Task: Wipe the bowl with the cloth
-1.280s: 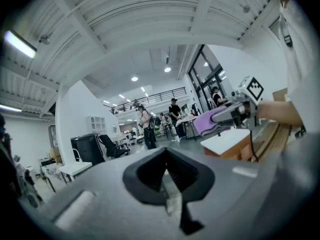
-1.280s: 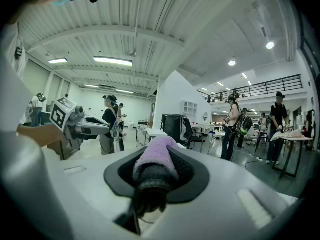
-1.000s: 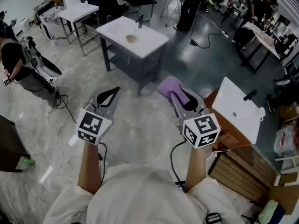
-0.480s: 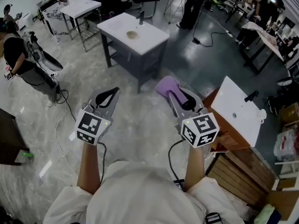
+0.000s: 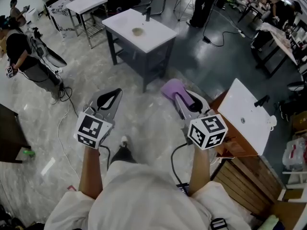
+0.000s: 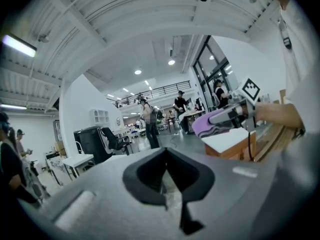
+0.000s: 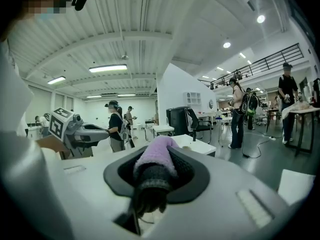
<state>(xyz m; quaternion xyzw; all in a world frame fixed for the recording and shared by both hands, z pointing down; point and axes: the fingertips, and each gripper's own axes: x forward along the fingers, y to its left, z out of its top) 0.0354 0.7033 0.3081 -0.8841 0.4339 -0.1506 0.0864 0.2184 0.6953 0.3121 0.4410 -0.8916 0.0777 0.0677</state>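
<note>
A small bowl (image 5: 138, 31) sits on a white table (image 5: 156, 36) across the floor, well ahead of both grippers. My right gripper (image 5: 179, 97) is shut on a purple cloth (image 5: 172, 87), held in the air; in the right gripper view the cloth (image 7: 156, 154) bulges out between the jaws. My left gripper (image 5: 113, 94) hangs level with it to the left, shut with nothing in it, and its jaws meet in the left gripper view (image 6: 168, 179). From that camera the cloth (image 6: 210, 124) shows at the right.
A wooden cabinet with a white top (image 5: 245, 113) stands close on the right. A dark upright object (image 5: 147, 16) stands on the bowl's table. Another white table (image 5: 87, 4) is behind it. A person (image 5: 23, 56) stands at the left, with cables on the floor.
The view has shifted a little toward the white table, and a foot now shows below between my arms. Both grippers keep their pose and the cloth stays gripped.
</note>
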